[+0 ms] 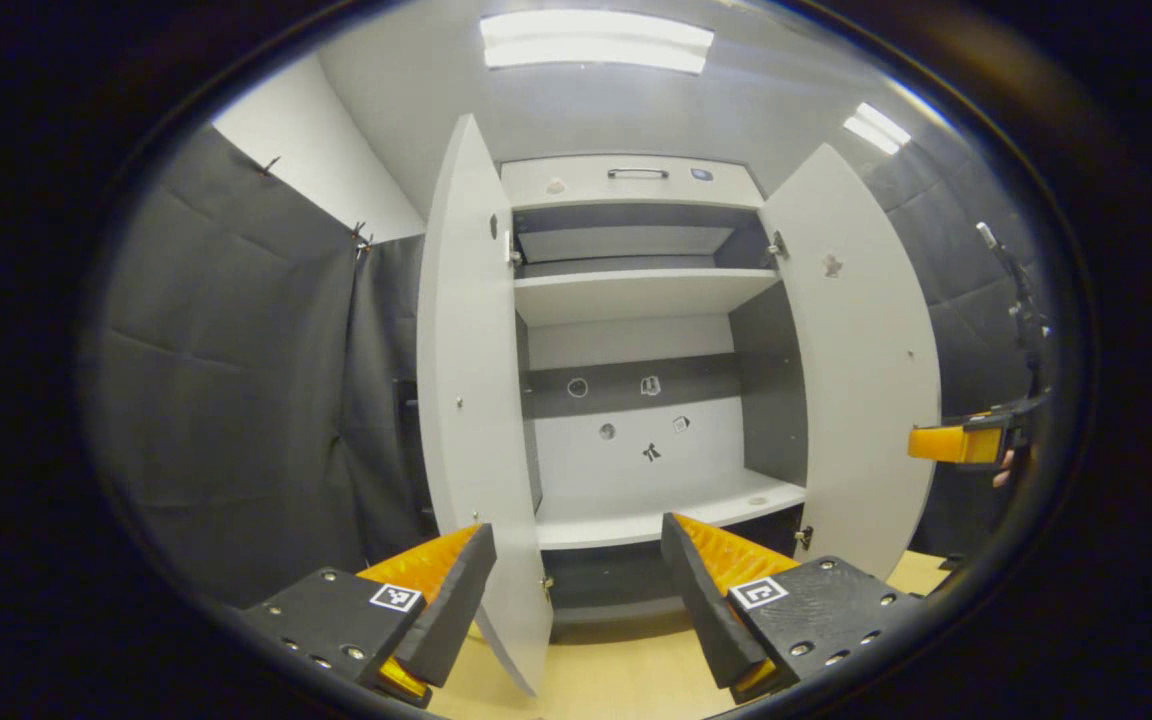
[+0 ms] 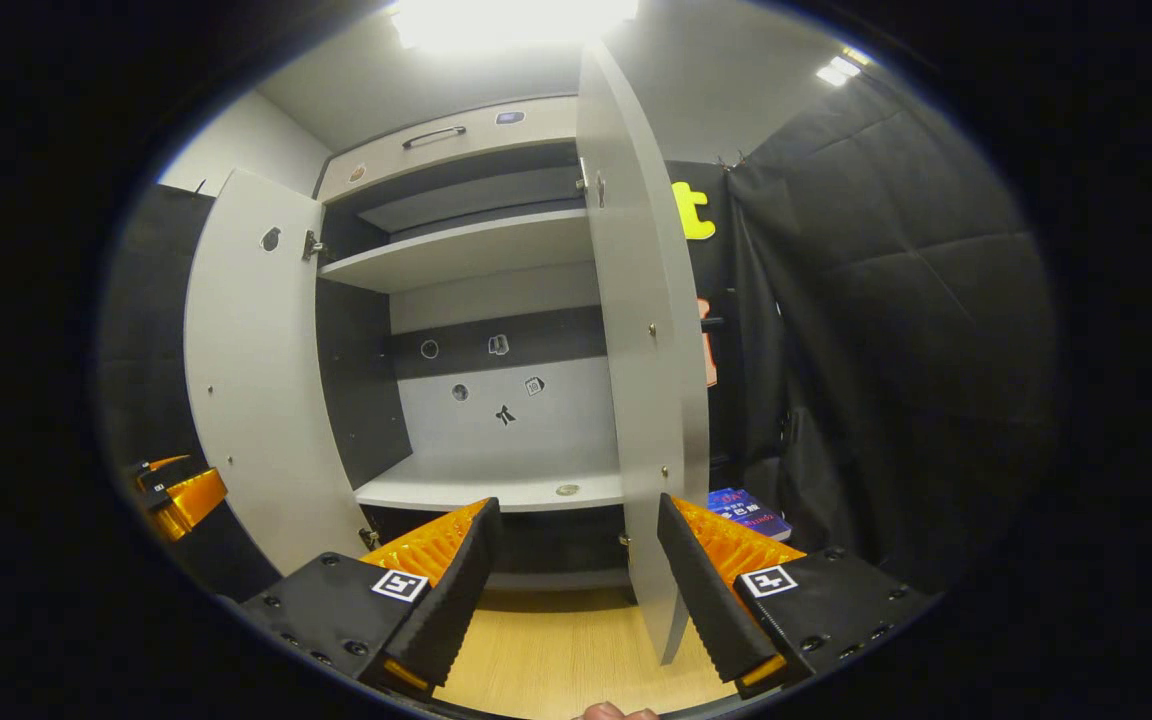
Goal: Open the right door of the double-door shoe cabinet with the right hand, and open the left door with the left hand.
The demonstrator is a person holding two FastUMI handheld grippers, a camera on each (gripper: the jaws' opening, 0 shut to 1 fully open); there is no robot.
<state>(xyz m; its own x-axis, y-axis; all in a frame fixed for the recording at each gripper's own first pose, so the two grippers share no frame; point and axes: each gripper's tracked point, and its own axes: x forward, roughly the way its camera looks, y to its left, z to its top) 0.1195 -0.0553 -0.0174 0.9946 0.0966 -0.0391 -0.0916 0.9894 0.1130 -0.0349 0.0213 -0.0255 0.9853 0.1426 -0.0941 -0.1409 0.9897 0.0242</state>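
Note:
The white shoe cabinet (image 1: 636, 290) stands with both doors swung out. In the left gripper view its left door (image 1: 476, 400) runs edge-on down between my left gripper's (image 1: 576, 590) spread fingers, close to the left finger; the gripper is open. The right door (image 1: 861, 380) stands wide, with the other gripper (image 1: 956, 442) by its outer edge. In the right gripper view the right door (image 2: 641, 330) passes between my right gripper's (image 2: 576, 580) fingers, close to the right one; it is open too. The left door (image 2: 256, 380) and left gripper (image 2: 181, 500) sit at far left.
Inside are bare shelves (image 1: 636, 295) with small stickers on the back panel. A drawer front with a handle (image 1: 636, 173) tops the cabinet. A blue book (image 2: 746, 510) lies on the wooden floor (image 2: 556, 650) right of the cabinet. Black cloth walls close in on both sides.

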